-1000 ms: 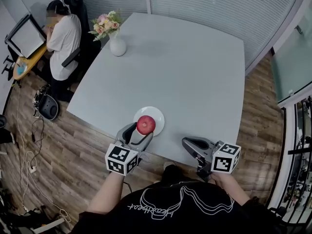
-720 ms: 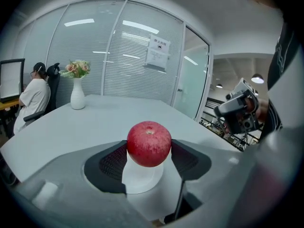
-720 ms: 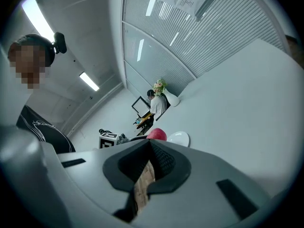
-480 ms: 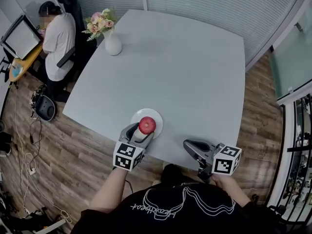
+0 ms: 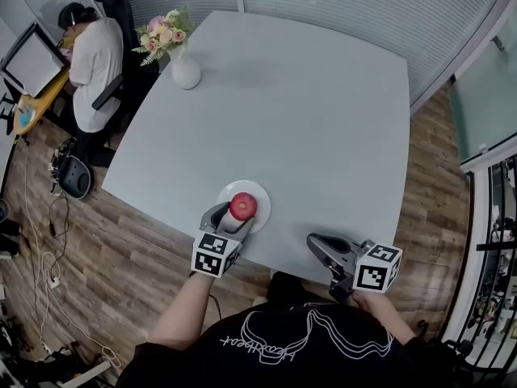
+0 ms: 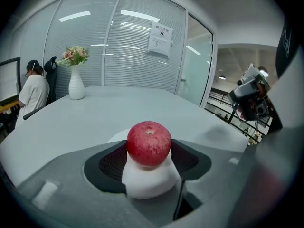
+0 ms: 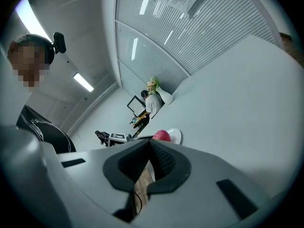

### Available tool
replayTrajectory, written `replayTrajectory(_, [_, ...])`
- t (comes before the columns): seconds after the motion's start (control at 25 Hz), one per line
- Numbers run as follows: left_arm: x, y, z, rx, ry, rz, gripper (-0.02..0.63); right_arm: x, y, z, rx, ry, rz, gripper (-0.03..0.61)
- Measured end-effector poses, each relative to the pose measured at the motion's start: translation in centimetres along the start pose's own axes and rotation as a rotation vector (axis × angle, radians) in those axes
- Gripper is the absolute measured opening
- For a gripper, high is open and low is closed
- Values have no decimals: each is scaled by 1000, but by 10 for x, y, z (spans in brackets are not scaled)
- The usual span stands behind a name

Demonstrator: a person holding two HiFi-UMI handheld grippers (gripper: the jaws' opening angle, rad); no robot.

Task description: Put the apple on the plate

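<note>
Nearest, at the counter's (image 5: pixel 307 120) near edge: right hand-held gripper (image 5: pixel 317 243), idle, well apart from the work. Its own view shows the jaws pressed together at the tips, with nothing between them and only floor showing through the gap below. To its left, the left hand-held gripper (image 5: pixel 233 221) reaches in over the edge and pinches the apple (image 5: pixel 242 206), one dark pad on each flank and the stem dimple up. The apple is over the white plate (image 5: pixel 258 192), towards its near side. White shows directly beneath the fruit in the left gripper view, but I cannot tell whether the apple rests on the plate or hangs just above it. Judgement: placement all but done, release remaining. Risks: the fruit is round and the plate shallow, so letting go before it is seated, or with one jaw leading, could set it rolling. The plate sits close to the counter's edge, so a roll towards the person may carry the apple to the floor. A jaw catching the rim on the way out could drag the plate the same way. Farther off: a bare stretch of counter, then a white vase (image 5: pixel 185 73) of flowers (image 5: pixel 161 35) at the far left corner. Beyond it a seated person (image 5: pixel 90 51) at another desk, not involved.
</note>
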State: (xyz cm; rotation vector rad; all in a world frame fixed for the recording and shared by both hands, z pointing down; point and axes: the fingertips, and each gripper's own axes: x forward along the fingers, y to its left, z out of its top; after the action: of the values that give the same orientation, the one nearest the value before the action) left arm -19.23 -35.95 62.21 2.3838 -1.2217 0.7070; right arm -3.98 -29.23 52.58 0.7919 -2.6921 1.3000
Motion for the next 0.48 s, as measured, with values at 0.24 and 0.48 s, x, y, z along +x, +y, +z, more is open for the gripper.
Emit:
replayTrajectory(0.24, [6, 0, -6, 20, 13, 3, 299, 0, -2, 1, -4, -10, -7, 8])
replayTrajectory(0.48, [7, -1, -3, 54, 2, 0, 299, -2, 0, 0, -1, -9, -18, 8])
